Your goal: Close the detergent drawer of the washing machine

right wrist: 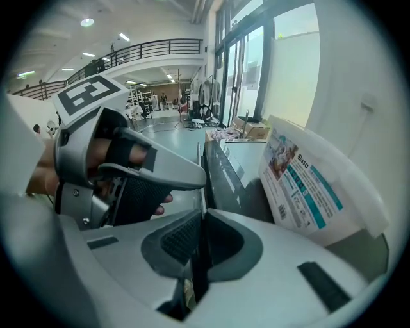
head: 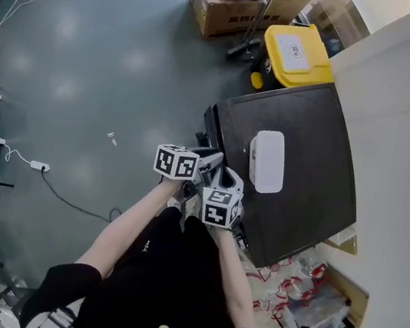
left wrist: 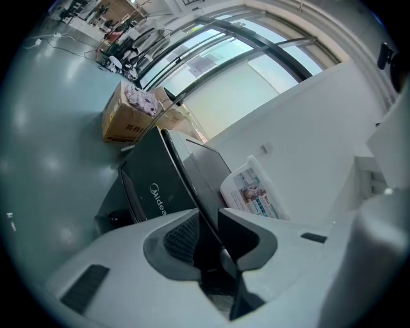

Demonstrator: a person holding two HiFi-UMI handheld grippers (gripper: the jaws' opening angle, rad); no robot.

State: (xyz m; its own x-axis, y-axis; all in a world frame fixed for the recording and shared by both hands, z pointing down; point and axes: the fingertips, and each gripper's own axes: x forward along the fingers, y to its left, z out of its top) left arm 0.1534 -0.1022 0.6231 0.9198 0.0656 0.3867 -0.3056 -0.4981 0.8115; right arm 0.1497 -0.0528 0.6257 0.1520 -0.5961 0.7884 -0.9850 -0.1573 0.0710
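The fingers [left wrist: 246, 234] of the left gripper [left wrist: 208, 246] clamp the top front edge of the black washing machine [head: 318, 139], just short of its dark Midea-marked detergent drawer front [left wrist: 157, 195]. Alongside, the fingers [right wrist: 170, 240] of the right gripper [right wrist: 202, 240] pinch that same edge, nearly together. A white detergent pouch [head: 267, 160] lies on top.

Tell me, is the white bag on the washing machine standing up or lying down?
Lying down. From above, the white bag shows its wide side, resting flat on top of the dark washing machine.
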